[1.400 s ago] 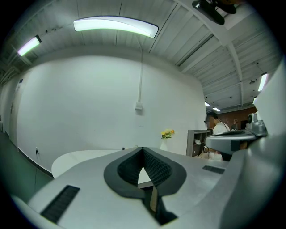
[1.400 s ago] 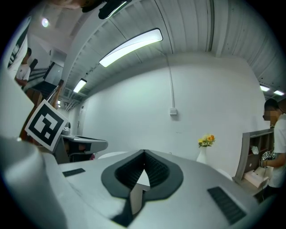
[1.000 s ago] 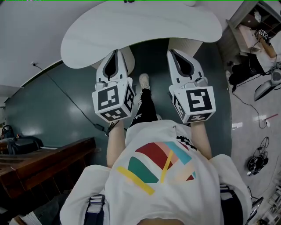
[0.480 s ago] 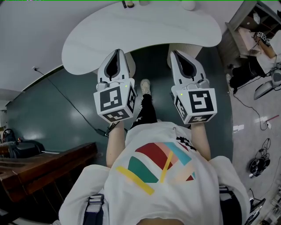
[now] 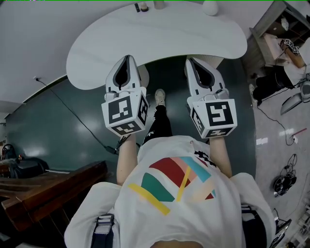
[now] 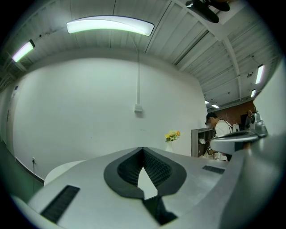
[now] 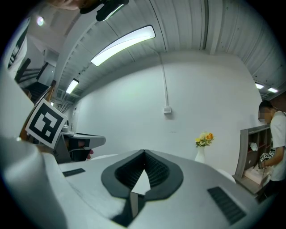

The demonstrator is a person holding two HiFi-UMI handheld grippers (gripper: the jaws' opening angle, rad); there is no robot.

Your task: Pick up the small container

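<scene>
Two hand-held grippers, side by side, both raised in front of the person and pointing away from the body.

1. Left hand-held gripper (image 5: 127,57): jaws together at the tips, nothing between the dark ribbed pads. Its marker cube (image 5: 124,114) sits at the rear end, nearest the person. In the head view the tips show against the near rim of the surface.
2. Right hand-held gripper (image 5: 190,59): jaws likewise fully together, holding nothing. It runs parallel to the left one and apart from it, with the tips level with the left one's.
3. Surface (image 5: 160,36): white and kidney-shaped, lying ahead of both hand-held grippers.
4. Small container (image 5: 137,7): a dark item at the far rim of the surface, too small to make out its kind. It is well ahead of the left hand-held gripper's tips and a little to their right. It is ahead and to the left of the right hand-held gripper, and neither touches it.
5. Beige object (image 5: 159,4): on the same far rim, near the small container and on its right.
6. White round object (image 5: 210,7): on the far rim, ahead and slightly right of the right hand-held gripper.
7. Vase (image 7: 199,155) with yellow flowers (image 7: 203,139): white, ahead and right of the right hand-held gripper's tips, in front of a white wall.
8. Floor (image 5: 58,126): dark green, under and left of the left hand-held gripper, crossed by a thin cable (image 5: 72,109).
</scene>
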